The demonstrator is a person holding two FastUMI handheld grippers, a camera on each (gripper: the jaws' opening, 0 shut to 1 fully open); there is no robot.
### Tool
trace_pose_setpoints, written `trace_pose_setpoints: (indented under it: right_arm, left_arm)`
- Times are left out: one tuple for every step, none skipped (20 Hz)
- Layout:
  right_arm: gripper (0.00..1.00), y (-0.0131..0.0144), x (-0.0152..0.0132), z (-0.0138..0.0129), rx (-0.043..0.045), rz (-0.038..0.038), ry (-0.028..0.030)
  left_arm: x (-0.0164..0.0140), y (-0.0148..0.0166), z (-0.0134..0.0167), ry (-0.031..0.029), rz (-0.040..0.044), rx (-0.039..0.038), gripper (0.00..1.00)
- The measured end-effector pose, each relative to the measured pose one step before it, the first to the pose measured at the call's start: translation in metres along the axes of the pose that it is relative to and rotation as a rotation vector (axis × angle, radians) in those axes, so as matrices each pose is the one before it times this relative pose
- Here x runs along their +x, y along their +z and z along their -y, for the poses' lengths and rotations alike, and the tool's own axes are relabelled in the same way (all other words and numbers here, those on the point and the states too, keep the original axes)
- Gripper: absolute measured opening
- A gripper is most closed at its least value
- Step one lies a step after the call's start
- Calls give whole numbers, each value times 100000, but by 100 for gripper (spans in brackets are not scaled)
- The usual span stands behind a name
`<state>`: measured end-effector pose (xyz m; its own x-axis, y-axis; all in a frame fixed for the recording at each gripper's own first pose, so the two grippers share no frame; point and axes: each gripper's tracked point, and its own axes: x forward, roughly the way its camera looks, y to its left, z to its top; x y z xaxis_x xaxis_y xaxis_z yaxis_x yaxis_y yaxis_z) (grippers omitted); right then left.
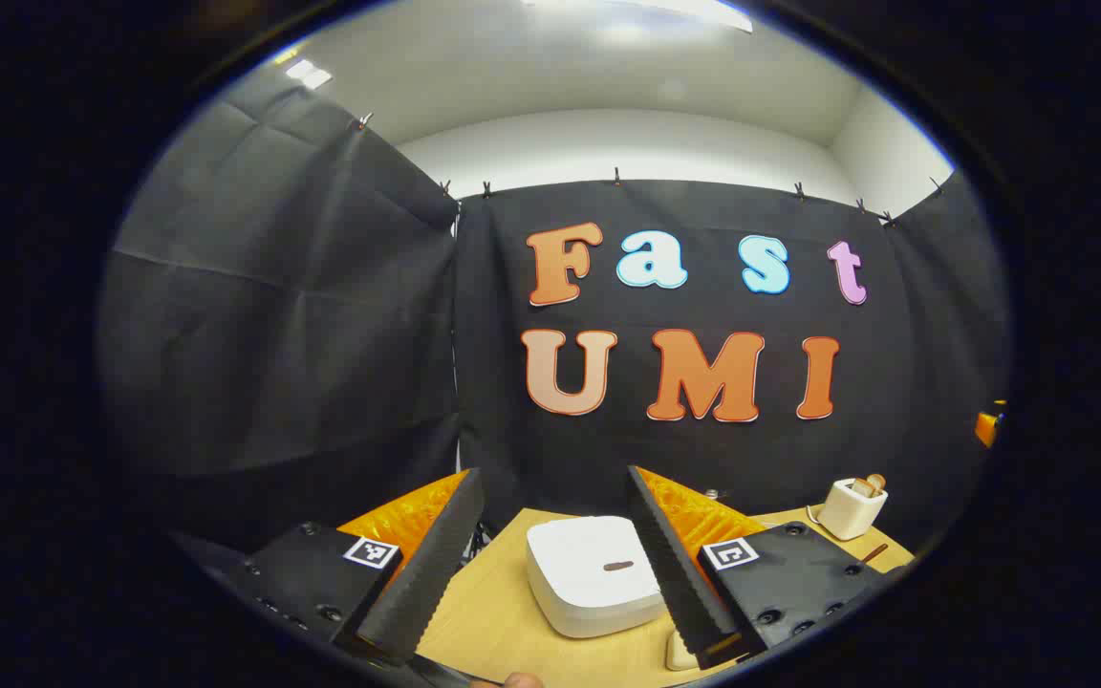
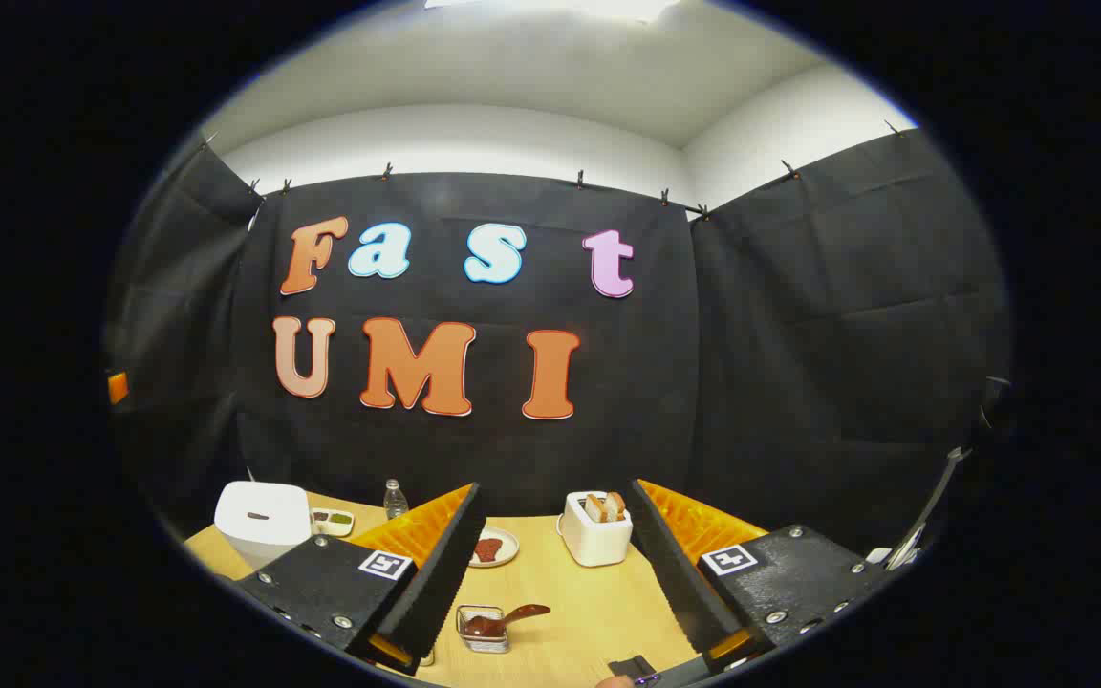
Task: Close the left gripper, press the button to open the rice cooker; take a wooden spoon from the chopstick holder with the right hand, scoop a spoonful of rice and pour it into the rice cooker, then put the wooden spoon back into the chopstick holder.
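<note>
The white rice cooker (image 1: 593, 573) sits with its lid down on the wooden table (image 1: 493, 621), a small brown button (image 1: 618, 566) on top. It lies low between the fingers of my left gripper (image 1: 550, 478), which is open and empty, a little back from it. My right gripper (image 2: 555, 487) is open too, empty above the table. Below it, a dark brown spoon (image 2: 517, 614) rests in a small square clear container (image 2: 484, 631). The rice cooker (image 2: 262, 521) stands far left in the right gripper view.
A white toaster (image 2: 596, 530) with two slices stands at the back, and the toaster (image 1: 852, 508) is at the right in the left gripper view. A plate (image 2: 491, 549) with something brown, a small dish (image 2: 331, 522) and a water bottle (image 2: 396, 498) sit near the back wall.
</note>
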<state>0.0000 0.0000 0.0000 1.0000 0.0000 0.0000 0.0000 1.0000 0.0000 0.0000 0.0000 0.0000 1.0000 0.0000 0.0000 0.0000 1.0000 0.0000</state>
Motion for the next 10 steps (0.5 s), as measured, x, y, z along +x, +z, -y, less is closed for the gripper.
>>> trace_pose_setpoints:
  right_arm:
    - [94, -10, 1, 0, 173, -82, 383]
    - [94, 154, -35, 120, -383, 379, -242]
    - [94, 190, -17, 206, -350, 559, -483]
    - [94, 173, -28, 140, 47, 262, -365]
    - [94, 67, 27, 120, 467, 19, -240]
    - [94, 102, -55, 38, 450, 213, -20]
    - [94, 142, -36, 9, 358, 69, 114]
    - [94, 65, -14, 9, -1, -107, 174]
    - [94, -132, -28, 100, -149, -147, -97]
    - [94, 7, 9, 48, -176, 40, -243]
  left_arm:
    - [146, 140, 247, -536, 52, -540, 100]
    - [89, 69, -49, -422, 391, 52, 100]
    - [66, 166, 157, -340, 439, 608, 100]
    - [191, 96, -32, -45, 510, 789, 100]
    - [246, 68, -34, 43, 441, 751, 100]
    - [19, 52, 177, -324, 145, 82, 100]
    - [190, -2, 309, -483, -405, -449, 100]
    - [295, -135, 187, -766, -473, -661, 100]
    - [177, -114, 210, -652, -319, -784, 100]
    - [92, -84, 61, -461, -276, -444, 100]
